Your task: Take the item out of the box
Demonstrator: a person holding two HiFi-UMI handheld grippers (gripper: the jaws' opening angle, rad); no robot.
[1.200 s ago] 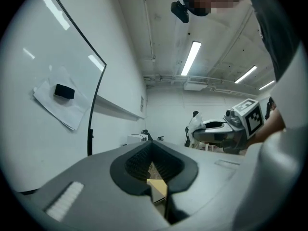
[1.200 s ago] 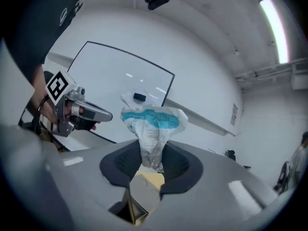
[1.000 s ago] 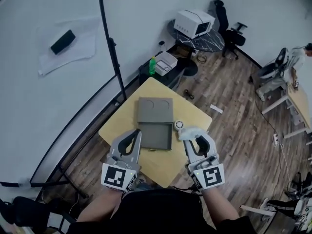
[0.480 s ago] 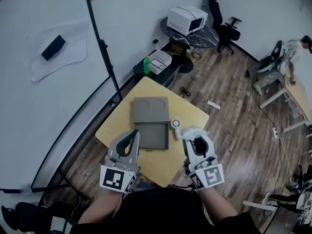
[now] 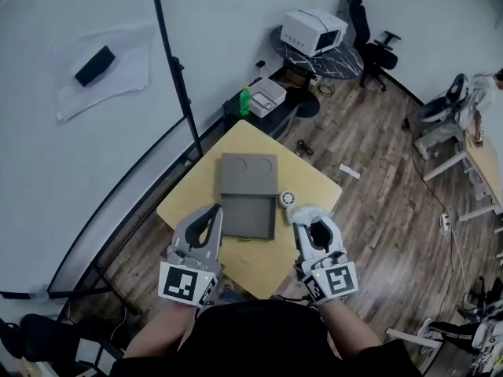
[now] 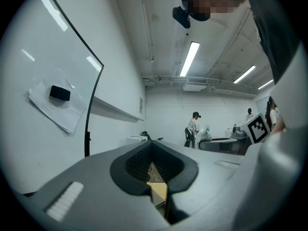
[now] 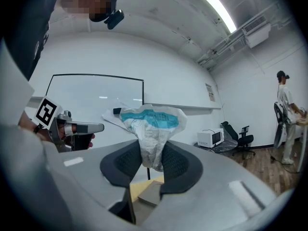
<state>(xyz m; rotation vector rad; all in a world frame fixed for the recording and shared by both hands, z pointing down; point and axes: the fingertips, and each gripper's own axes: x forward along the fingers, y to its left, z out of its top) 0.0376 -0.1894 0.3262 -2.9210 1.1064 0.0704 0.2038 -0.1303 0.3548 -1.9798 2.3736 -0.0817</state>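
An open grey box [image 5: 248, 217] lies on the yellow table [image 5: 244, 144], its lid [image 5: 250, 173] folded back on the far side. My right gripper [image 5: 308, 220] hovers to the right of the box, over the table's front part. It is shut on a crumpled white-and-blue packet [image 5: 308, 211]. In the right gripper view the packet [image 7: 151, 124] stands up from between the pads of the right gripper [image 7: 153, 153]. My left gripper [image 5: 212, 213] hangs at the box's front left corner, shut with nothing in it. In the left gripper view the left gripper's [image 6: 152, 146] pads meet.
A small round white object [image 5: 288, 199] sits on the table beside the box's right edge. A whiteboard with a black frame bar [image 5: 177, 77] stands behind the table on the left. Beyond are a green bottle [image 5: 244, 103], a white appliance [image 5: 313, 30] and an office chair [image 5: 377, 53].
The head view sways slightly. Both grippers stay almost where they were beside the box, and the packet remains in the right gripper.
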